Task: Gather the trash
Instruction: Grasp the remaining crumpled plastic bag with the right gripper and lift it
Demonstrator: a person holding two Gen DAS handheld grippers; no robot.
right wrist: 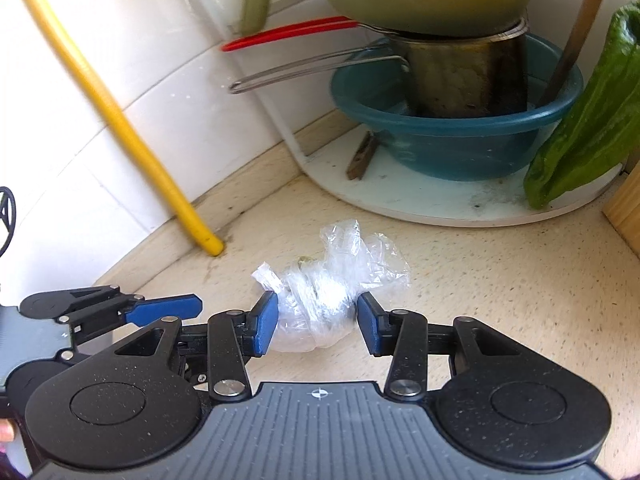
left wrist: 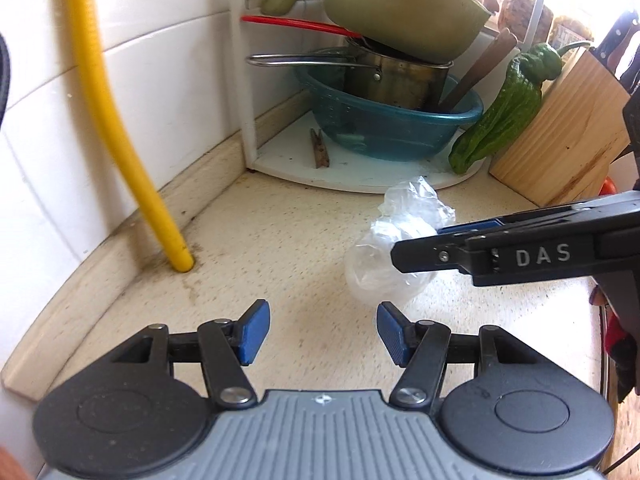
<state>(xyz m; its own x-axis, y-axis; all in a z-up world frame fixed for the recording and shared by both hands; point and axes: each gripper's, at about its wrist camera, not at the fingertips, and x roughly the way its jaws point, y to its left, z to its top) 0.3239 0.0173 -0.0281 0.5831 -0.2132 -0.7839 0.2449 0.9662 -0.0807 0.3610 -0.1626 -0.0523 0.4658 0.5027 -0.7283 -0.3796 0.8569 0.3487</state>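
Note:
A crumpled clear plastic wrap (right wrist: 326,300) lies on the beige speckled countertop (right wrist: 500,300). My right gripper (right wrist: 317,326) is open with its blue pads on either side of the wrap's near end, the left pad touching it. In the left wrist view the wrap (left wrist: 394,240) lies ahead and right, with the right gripper (left wrist: 420,246) reaching in from the right across it. My left gripper (left wrist: 323,334) is open and empty, just short of the wrap. It shows at the left edge of the right wrist view (right wrist: 168,308).
A yellow hose (left wrist: 120,128) meets the counter by the tiled wall. A white corner shelf (left wrist: 360,172) holds a teal basin (left wrist: 384,120) stacked with pots. A green pepper (left wrist: 504,108) leans on a wooden knife block (left wrist: 568,132).

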